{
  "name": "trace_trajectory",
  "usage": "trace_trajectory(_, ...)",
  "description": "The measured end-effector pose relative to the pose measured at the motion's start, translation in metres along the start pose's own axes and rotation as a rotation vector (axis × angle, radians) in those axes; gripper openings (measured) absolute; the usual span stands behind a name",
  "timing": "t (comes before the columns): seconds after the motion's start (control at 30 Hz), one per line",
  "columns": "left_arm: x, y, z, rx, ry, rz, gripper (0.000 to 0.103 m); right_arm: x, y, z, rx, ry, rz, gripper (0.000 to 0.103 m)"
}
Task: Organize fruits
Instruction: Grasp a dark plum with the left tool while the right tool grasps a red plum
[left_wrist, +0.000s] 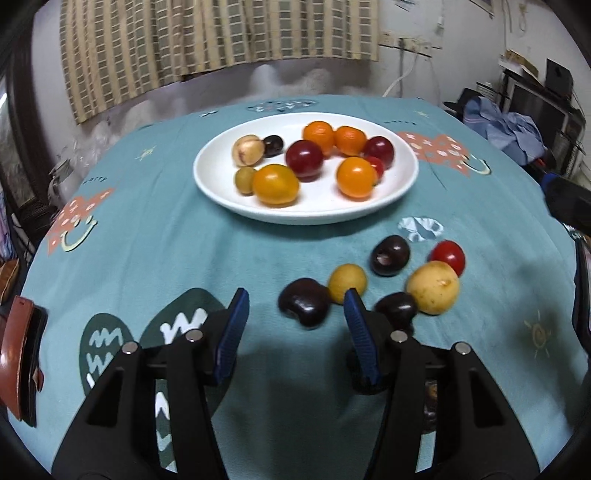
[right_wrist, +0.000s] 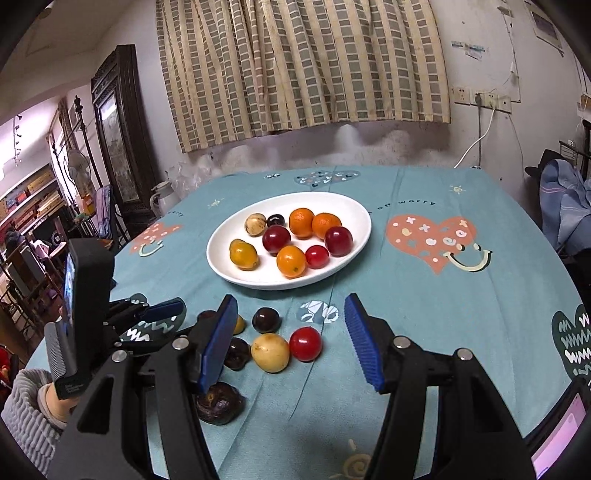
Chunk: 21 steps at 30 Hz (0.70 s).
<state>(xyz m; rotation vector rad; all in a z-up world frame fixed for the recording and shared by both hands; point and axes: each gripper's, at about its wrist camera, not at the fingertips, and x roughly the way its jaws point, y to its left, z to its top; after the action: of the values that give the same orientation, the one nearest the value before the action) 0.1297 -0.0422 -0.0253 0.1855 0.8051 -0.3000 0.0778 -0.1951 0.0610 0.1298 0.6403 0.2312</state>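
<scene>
A white plate (left_wrist: 214, 184) (right_wrist: 354, 214) on the teal tablecloth holds several fruits: oranges, red plums, yellow tomatoes. Loose fruits lie on the cloth in front of the plate: a dark kidney-shaped fruit (left_wrist: 304, 302), a small yellow one (left_wrist: 347, 282), a dark plum (left_wrist: 390, 255), a red tomato (left_wrist: 448, 256) (right_wrist: 305, 343), a large yellow fruit (left_wrist: 433, 287) (right_wrist: 270, 352) and a wrinkled dark fruit (right_wrist: 219, 403). My left gripper (left_wrist: 295, 306) is open and empty just before the dark kidney-shaped fruit; it also shows in the right wrist view (right_wrist: 162, 310). My right gripper (right_wrist: 290, 332) is open and empty above the loose fruits.
The round table's edge (left_wrist: 37, 258) curves at left. A brown case (left_wrist: 18, 362) lies at the left edge. A phone screen (right_wrist: 561, 443) glows at the lower right. A thermos (right_wrist: 162, 199) stands behind the table, and clothes (right_wrist: 565, 199) are piled at right.
</scene>
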Motion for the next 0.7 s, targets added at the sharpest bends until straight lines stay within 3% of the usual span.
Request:
trace_trajectory(0.07,0.005,0.000,-0.001,0.004,0.018,-0.005,0.053,0.002,0.001,-0.001,-0.007,0.004,-0.010,0.061)
trace_trajectory(0.13,0.012,0.005,-0.001,-0.005,0.043,-0.017,0.041,0.003,0.002,-0.002,-0.014,0.006,-0.014,0.061)
trace_trajectory(0.2,0.014,0.012,-0.001,-0.035,0.048,-0.052,0.041,0.004,0.001,-0.002,-0.013,0.009,-0.016,0.061)
trace_trajectory(0.43,0.022,0.004,0.004,0.014,0.035,-0.029,0.034,0.011,-0.001,-0.005,-0.020,0.029,-0.030,0.060)
trace_trajectory(0.6,0.025,0.011,0.003,-0.024,0.051,-0.063,0.033,0.030,-0.008,-0.011,-0.027,0.087,-0.066,0.060)
trace_trajectory(0.7,0.019,0.014,0.004,-0.032,0.031,-0.023,0.033,0.046,-0.012,-0.018,-0.036,0.144,-0.082,0.060)
